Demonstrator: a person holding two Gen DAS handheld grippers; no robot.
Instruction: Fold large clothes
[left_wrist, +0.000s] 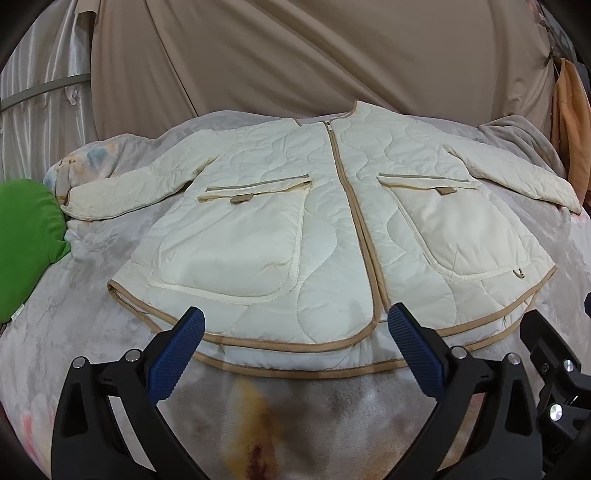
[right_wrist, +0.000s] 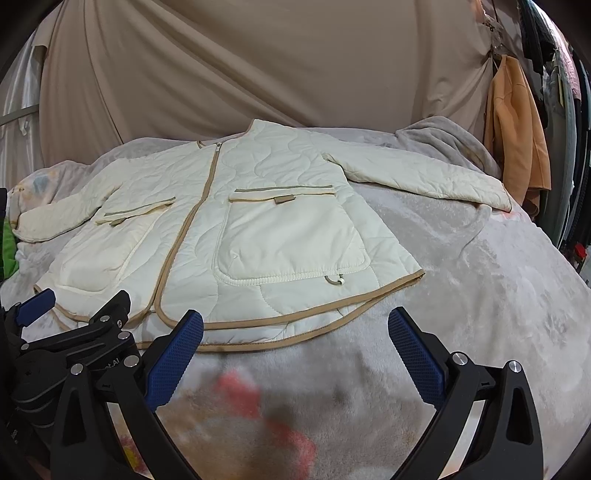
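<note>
Both grippers, left (left_wrist: 295, 325) and right (right_wrist: 295, 326), I see spread wide and empty above the blanket (right_wrist: 480, 295); jacket (left_wrist: 295, 221) lies flat, pockets (right_wrist: 288, 236) shut.

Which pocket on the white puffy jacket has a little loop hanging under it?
The big patch pocket on the jacket's right-hand side in the pictures: a small cord loop dangles below it. The other pocket has none.
</note>
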